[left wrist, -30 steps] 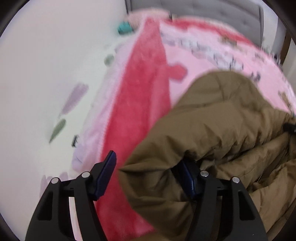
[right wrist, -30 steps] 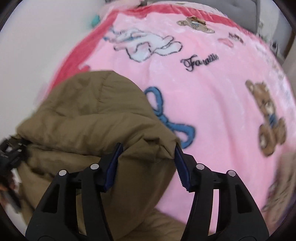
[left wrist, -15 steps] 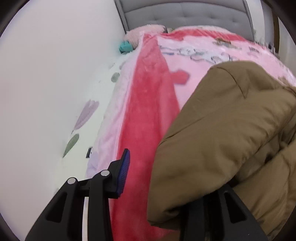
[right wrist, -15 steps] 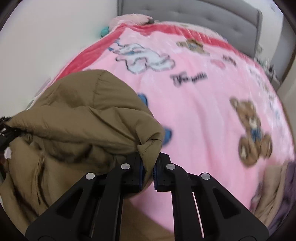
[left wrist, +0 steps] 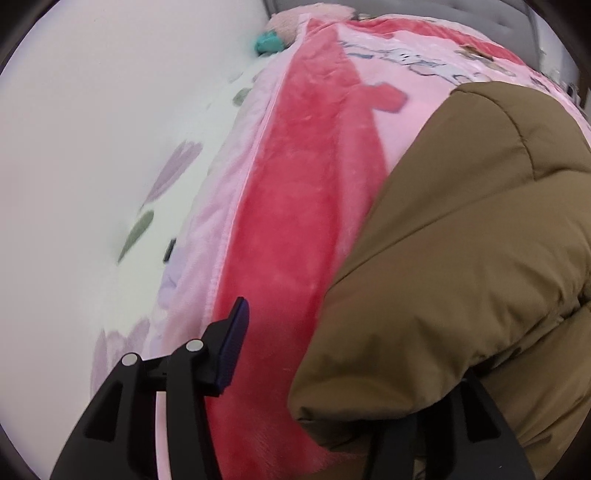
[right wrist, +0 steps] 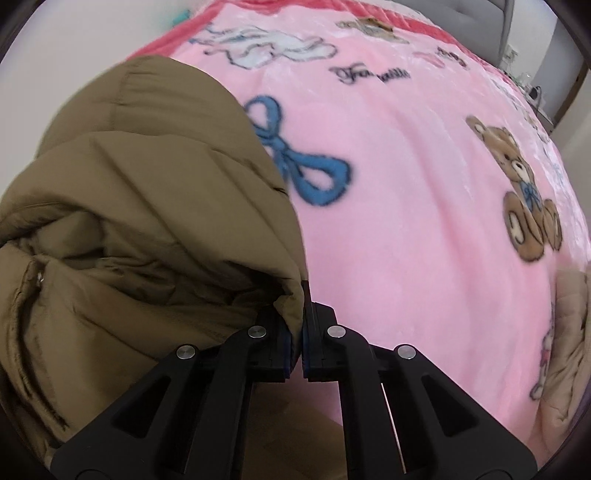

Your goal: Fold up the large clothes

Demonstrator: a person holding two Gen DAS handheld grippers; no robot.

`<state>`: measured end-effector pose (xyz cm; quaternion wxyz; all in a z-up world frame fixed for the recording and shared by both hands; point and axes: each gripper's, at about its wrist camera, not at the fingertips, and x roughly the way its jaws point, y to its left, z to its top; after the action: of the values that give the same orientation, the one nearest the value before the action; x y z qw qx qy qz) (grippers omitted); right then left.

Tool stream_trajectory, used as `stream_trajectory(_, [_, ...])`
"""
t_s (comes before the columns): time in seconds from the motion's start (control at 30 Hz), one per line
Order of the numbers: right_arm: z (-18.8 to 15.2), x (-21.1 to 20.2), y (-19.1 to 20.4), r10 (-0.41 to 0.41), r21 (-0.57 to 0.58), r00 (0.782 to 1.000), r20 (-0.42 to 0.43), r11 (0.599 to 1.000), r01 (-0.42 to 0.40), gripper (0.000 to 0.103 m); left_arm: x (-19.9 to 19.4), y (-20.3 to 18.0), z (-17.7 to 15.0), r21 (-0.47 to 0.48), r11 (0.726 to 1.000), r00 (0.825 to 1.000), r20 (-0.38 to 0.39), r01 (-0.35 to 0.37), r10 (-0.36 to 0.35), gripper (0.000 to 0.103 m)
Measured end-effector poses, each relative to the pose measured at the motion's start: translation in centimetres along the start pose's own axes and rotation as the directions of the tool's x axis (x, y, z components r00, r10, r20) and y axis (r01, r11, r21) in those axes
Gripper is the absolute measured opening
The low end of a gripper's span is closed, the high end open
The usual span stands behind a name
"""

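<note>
A bulky olive-brown padded jacket (left wrist: 461, 240) lies bunched on a pink blanket (left wrist: 295, 184) that covers a bed. My left gripper (left wrist: 325, 354) is at the jacket's left corner and its jaws are opening. The left finger (left wrist: 231, 354) stands free over the blanket's red border, apart from the cloth. The jacket drapes over the right finger and hides it. In the right wrist view the jacket (right wrist: 147, 184) fills the left side, and my right gripper (right wrist: 299, 328) is shut on a fold of its right edge, low over the blanket (right wrist: 406, 221).
A white wall (left wrist: 92, 147) with leaf decals runs along the bed's left side. A grey padded headboard (right wrist: 476, 22) stands at the far end, with a teal object (left wrist: 267, 41) near it. A beige quilted cloth (right wrist: 569, 332) lies at the bed's right edge.
My right gripper closed on the jacket's edge and sank toward the bed. The left gripper narrowed, then widened again, and the jacket corner now covers its right finger.
</note>
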<state>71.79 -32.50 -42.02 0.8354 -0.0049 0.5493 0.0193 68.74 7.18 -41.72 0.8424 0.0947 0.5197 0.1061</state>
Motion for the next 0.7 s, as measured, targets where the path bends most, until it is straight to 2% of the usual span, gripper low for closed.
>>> stream_trajectory(0.13, [-0.2,0.8,-0.4,-0.022,0.035,0.999,-0.027,0.999,0.023,0.003,-0.3,-0.7,0.0,0.016,0.999,0.999,0.007,-0.052,0.052,0.047])
stream_trajectory(0.33, [-0.3,1.0,-0.1,-0.035,0.028,0.999,-0.029,0.999,0.036,0.003,-0.4,-0.1,0.0,-0.006,1.0,1.0,-0.002,-0.023,0.023,0.048])
stream_trajectory(0.43, [-0.3,0.8,0.0,-0.042,0.032,0.999,-0.033,0.999,0.043,0.006,-0.7,0.4,-0.1,-0.016,1.0,0.999,0.025,-0.026,0.026,0.048])
stream_trajectory(0.5, [-0.2,0.3,-0.1,-0.03,0.043,0.999,-0.026,0.999,0.031,0.013,-1.4,0.6,-0.3,-0.023,1.0,0.998,0.06,-0.02,0.021,0.049])
stream_trajectory(0.57, [0.1,-1.0,-0.5,-0.017,0.041,0.999,0.028,0.999,0.016,0.023,-2.1,0.6,-0.3,-0.016,1.0,0.996,0.085,-0.009,0.01,0.056])
stream_trajectory(0.63, [0.5,-2.0,-0.4,-0.038,-0.001,0.996,0.078,0.999,0.038,0.049,-2.5,0.7,-0.2,0.013,1.0,0.994,0.113,0.007,-0.008,0.061])
stream_trajectory(0.67, [0.8,-2.5,0.0,-0.042,-0.062,0.994,0.1,0.997,0.048,0.053,-2.5,0.6,-0.1,0.041,0.999,0.993,0.112,0.026,-0.03,0.062])
stream_trajectory(0.7, [1.1,-2.6,0.3,-0.042,-0.107,0.994,0.1,0.993,0.053,0.053,-2.5,0.3,0.1,0.079,0.996,0.993,0.108,0.046,-0.054,0.062])
